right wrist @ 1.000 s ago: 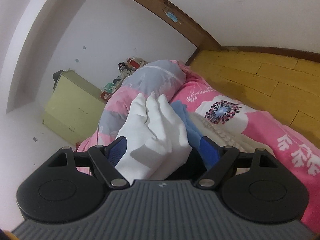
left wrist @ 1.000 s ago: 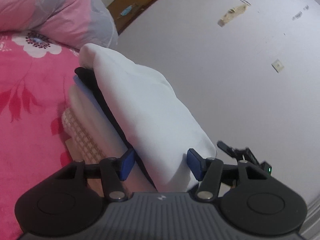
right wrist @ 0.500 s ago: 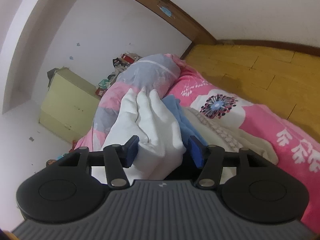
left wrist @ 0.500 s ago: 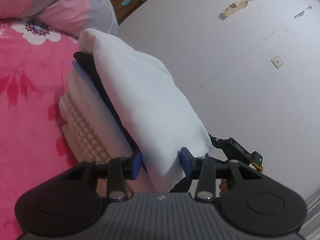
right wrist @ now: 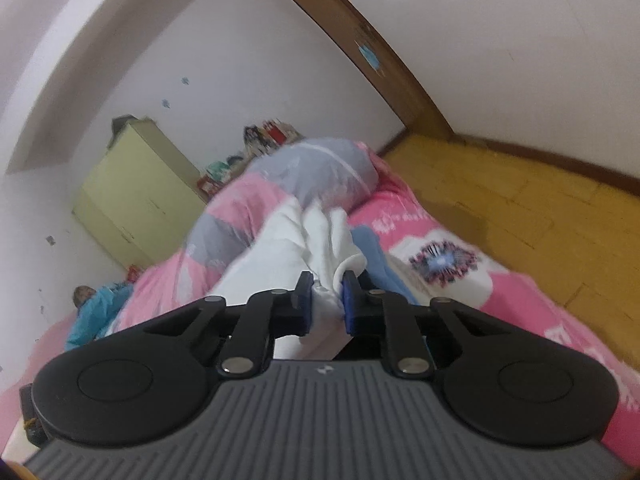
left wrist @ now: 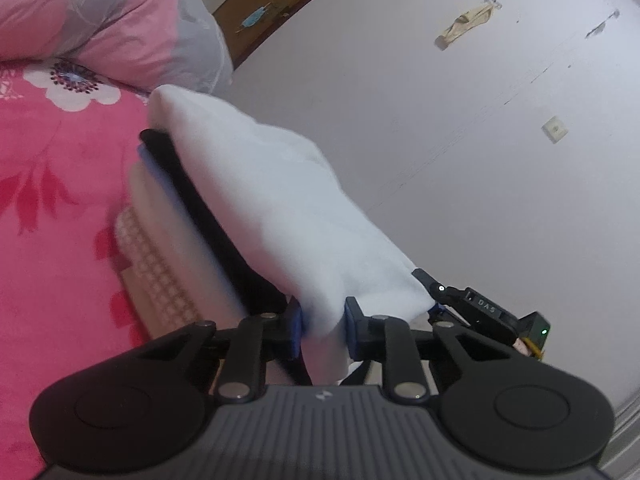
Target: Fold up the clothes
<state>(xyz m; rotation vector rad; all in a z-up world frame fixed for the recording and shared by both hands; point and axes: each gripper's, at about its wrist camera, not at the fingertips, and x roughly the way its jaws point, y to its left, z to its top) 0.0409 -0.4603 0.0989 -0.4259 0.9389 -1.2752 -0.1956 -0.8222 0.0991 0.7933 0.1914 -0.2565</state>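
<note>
White garment (left wrist: 280, 208) between both closing tongs (left wrist: 322, 322).

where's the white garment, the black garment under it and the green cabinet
white garment (left wrist: 280, 208), left wrist view, middle of its folded top face
black garment (left wrist: 208, 208), left wrist view, its exposed edge
green cabinet (right wrist: 136, 196), right wrist view, its front

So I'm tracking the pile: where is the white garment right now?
The white garment lies on top of the stack of folded clothes on the pink bedspread, with the left gripper and right gripper closing on its near edge.
</note>
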